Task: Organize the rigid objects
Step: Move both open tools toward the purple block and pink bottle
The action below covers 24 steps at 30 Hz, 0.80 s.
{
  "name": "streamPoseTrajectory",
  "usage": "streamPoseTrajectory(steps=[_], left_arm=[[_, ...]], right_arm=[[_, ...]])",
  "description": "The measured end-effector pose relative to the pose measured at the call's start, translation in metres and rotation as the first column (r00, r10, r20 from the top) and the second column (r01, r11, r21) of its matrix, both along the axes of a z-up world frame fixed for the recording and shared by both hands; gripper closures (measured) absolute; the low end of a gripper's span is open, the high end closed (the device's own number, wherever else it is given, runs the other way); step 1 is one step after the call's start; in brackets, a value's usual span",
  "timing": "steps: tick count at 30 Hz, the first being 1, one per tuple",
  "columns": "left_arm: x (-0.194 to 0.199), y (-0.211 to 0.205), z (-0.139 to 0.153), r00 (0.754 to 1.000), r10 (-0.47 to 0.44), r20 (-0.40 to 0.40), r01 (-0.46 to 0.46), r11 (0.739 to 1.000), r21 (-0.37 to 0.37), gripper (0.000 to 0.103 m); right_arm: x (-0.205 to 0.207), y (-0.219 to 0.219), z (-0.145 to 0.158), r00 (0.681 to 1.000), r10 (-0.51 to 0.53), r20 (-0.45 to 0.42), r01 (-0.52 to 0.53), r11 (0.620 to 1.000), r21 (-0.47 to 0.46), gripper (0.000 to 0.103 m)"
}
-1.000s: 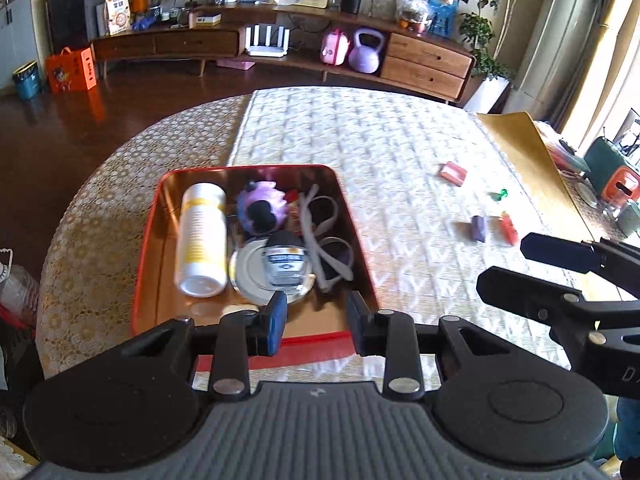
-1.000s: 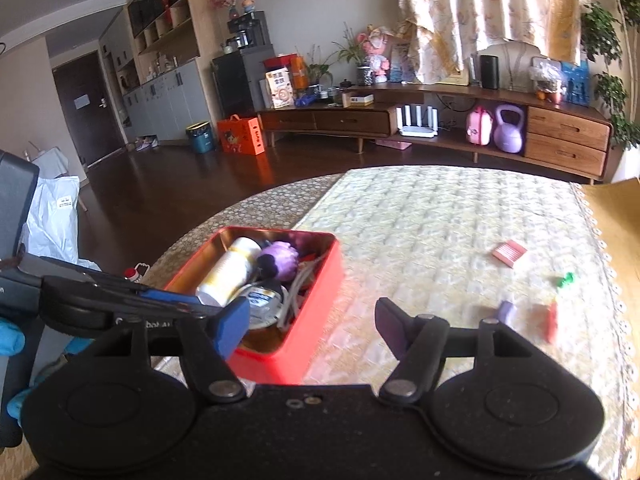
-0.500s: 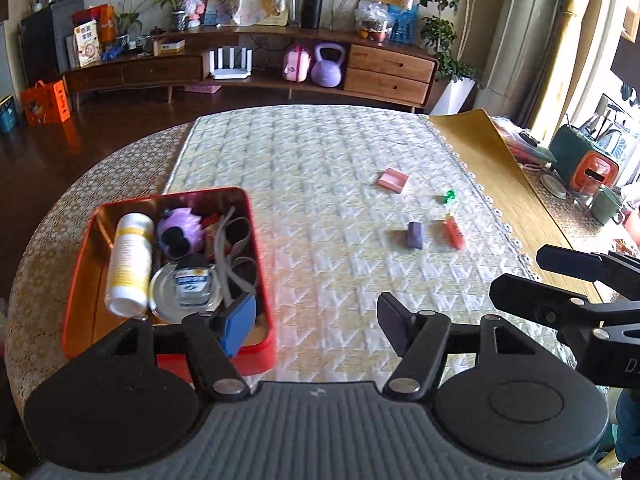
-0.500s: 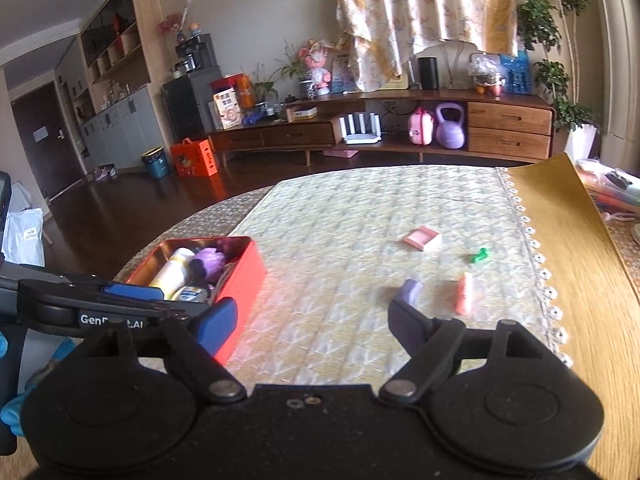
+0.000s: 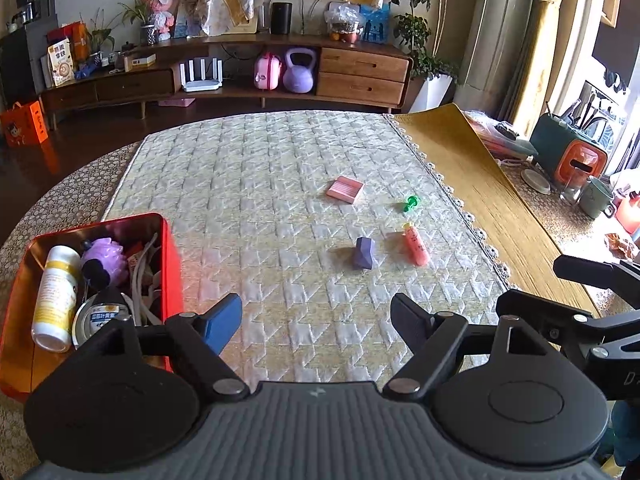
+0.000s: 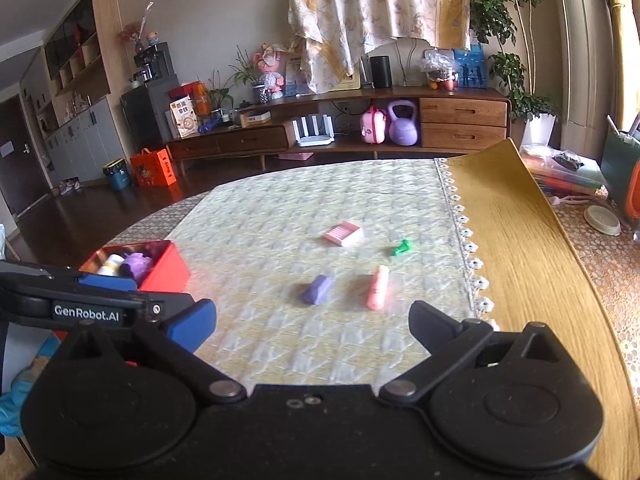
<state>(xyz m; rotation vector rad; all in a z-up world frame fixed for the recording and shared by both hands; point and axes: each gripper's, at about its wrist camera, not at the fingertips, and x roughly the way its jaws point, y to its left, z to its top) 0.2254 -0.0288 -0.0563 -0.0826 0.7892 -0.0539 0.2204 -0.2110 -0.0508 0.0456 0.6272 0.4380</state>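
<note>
A red tin (image 5: 170, 248) at the table's left holds a white bottle (image 5: 56, 294), a purple ball (image 5: 105, 258), a round can and cords. Loose on the quilted cloth lie a purple block (image 5: 364, 253), an orange tube (image 5: 416, 245), a green pin (image 5: 411, 202) and a pink pad (image 5: 345, 189). My left gripper (image 5: 316, 320) hangs above the cloth short of the block, jaws opening, nothing between them. My right gripper (image 6: 314, 322) is near the block (image 6: 317, 289) and tube (image 6: 377, 287), jaws opening, empty. The tin (image 6: 166, 268) sits to its left.
A yellow runner (image 5: 472, 184) covers the table's right side. Beyond it stand a teal and orange appliance (image 5: 568, 152), a cup and a dish. A long wooden sideboard (image 5: 248, 76) with a purple kettlebell lines the far wall.
Both grippers swung right, away from the red tin toward the loose items, and both sets of jaws widened. The tin slid to the left edge of each view.
</note>
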Motion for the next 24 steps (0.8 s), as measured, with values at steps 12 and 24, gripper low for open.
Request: streamPoseTrajectory(steps=[12, 24], left_arm=[[0.055, -0.027, -0.031, 1.000, 0.001, -0.002, -0.001, 1.000, 0.013, 0.018], [0.098, -0.052, -0.069, 0.999, -0.044, 0.009, 0.044, 0.998, 0.052, 0.019]], right_arm=[[0.038, -0.021, -0.026, 0.999, 0.031, 0.027, -0.028, 0.993, -0.119, 0.000], [0.111, -0.024, -0.044, 0.999, -0.017, -0.052, 0.012, 0.995, -0.103, 0.002]])
